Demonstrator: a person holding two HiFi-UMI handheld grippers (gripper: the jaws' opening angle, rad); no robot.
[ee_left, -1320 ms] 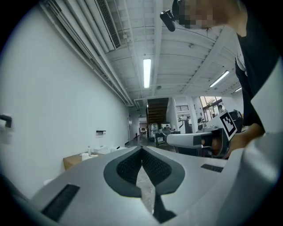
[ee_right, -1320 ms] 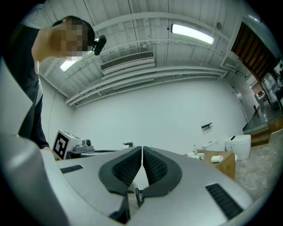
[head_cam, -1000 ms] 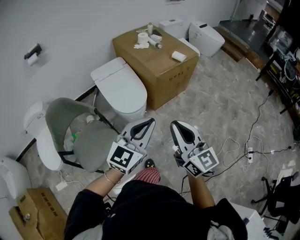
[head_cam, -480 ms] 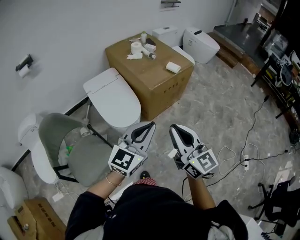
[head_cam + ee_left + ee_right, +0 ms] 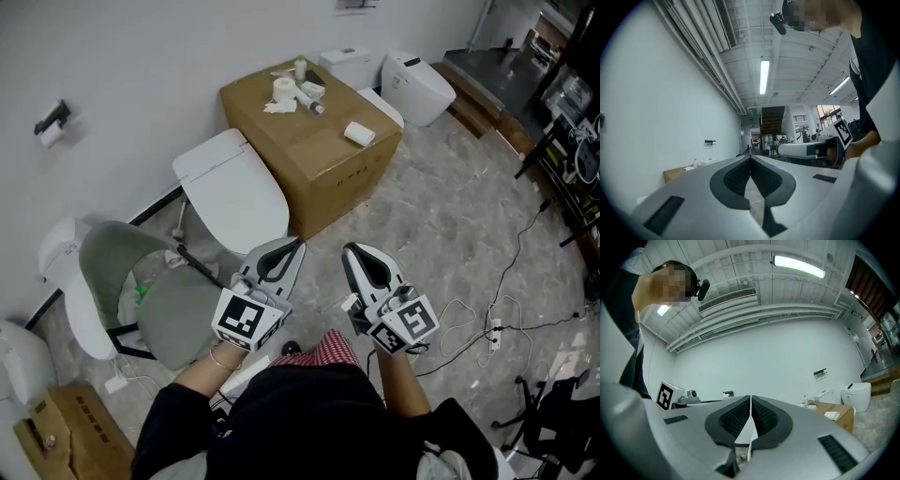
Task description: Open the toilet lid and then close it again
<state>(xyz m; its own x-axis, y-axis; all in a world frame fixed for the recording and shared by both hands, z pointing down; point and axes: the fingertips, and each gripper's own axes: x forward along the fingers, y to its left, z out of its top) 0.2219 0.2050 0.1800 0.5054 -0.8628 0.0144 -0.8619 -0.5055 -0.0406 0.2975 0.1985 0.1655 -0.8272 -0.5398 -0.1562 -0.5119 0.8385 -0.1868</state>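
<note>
The left gripper (image 5: 286,255) and the right gripper (image 5: 361,262) are both held with the jaws pressed together and nothing between them, raised side by side in front of the person's body and apart from every object. The white oval plastic toilet lid (image 5: 239,195) lies flat and shut on the white toilet (image 5: 208,152), ahead of the left gripper and a little to its left. It is untouched, so the opening step is judged not yet begun. For a clean lift, the left gripper is best lowered to the lid's rounded front edge, the end nearest the grippers, since the hinge appears to sit at the far end by the wall. The jaws would have to be parted and closed on that rim, or a closed tip slid beneath it. The lid is then best swung in an arc about the hinge, not pulled straight up. The grey shell-backed chair (image 5: 173,300) left of the left gripper and the large brown cardboard box (image 5: 319,141) beyond both grippers narrow the approach, so a path between them is advised.
</note>
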